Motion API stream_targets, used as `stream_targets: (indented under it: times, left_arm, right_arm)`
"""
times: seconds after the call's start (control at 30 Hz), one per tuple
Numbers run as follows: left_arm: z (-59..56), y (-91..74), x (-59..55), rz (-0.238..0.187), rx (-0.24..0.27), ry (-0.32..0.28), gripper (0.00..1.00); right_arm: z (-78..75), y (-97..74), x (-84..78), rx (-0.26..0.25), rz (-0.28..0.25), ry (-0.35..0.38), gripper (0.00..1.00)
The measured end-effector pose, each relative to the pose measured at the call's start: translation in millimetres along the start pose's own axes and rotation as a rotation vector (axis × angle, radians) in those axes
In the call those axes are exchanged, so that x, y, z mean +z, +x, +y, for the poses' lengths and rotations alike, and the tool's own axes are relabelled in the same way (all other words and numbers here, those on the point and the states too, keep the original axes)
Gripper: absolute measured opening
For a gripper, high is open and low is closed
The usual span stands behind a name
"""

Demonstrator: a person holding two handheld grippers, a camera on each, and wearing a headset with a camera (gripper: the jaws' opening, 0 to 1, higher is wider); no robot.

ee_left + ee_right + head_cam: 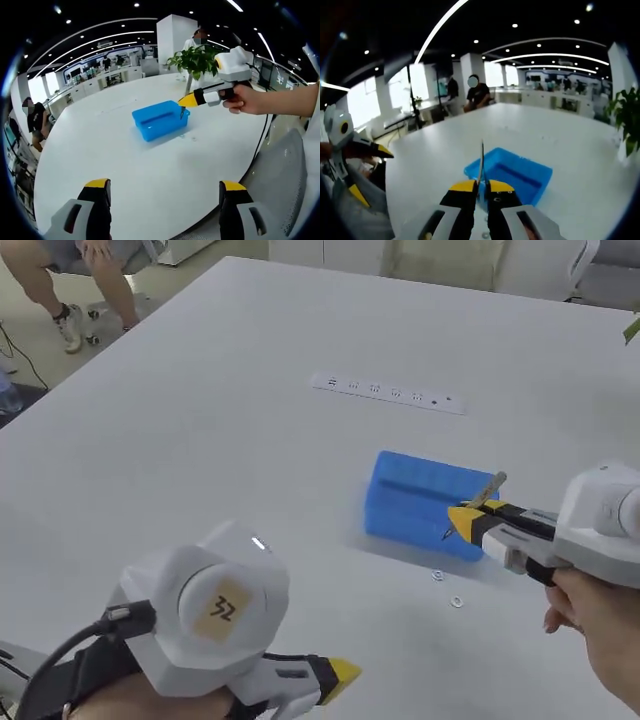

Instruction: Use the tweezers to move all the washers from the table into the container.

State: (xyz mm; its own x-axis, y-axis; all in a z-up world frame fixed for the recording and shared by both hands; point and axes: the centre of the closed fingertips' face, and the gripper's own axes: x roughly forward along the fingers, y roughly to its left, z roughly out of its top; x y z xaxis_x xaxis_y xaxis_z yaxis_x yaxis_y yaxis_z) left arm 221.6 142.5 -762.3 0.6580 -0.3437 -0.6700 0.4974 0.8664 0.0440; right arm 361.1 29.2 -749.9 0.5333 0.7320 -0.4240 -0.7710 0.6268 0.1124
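Tweezers (481, 162), clamped in right gripper (465, 516), hang over blue container (410, 490).

Blue rectangular container (405, 515) – open-topped, flat on table (250, 420). Two small metal washers (437, 575) lie on table just beside its near wall. Thin tweezers (492, 484) tilted, tip down over container's near edge
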Motion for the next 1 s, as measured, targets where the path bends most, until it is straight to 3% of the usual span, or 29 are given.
stream_targets:
  times: [0.33, 0.7, 0.8, 1.0]
  left_arm:
    - [-3.0, 1.0, -2.0, 0.015, -0.006, 0.001, 0.91]
    - [-2.6, 2.7, -4.2, 0.033, -0.004, 0.003, 0.91]
    - [-3.6, 3.1, -5.2, 0.039, -0.006, 0.005, 0.91]
    - [-3.3, 4.0, -8.7, 0.051, -0.006, 0.001, 0.91]
  right_arm:
    - [-9.5, 7.2, -32.7, -0.007, 0.063, 0.031, 0.05]
    - [-28.9, 23.9, -49.9, -0.016, 0.094, 0.028, 0.05]
    - [-28.3, 25.8, -54.2, -0.015, 0.098, 0.061, 0.05]
    - [-28.7, 26.2, -57.7, -0.022, 0.098, 0.053, 0.05]
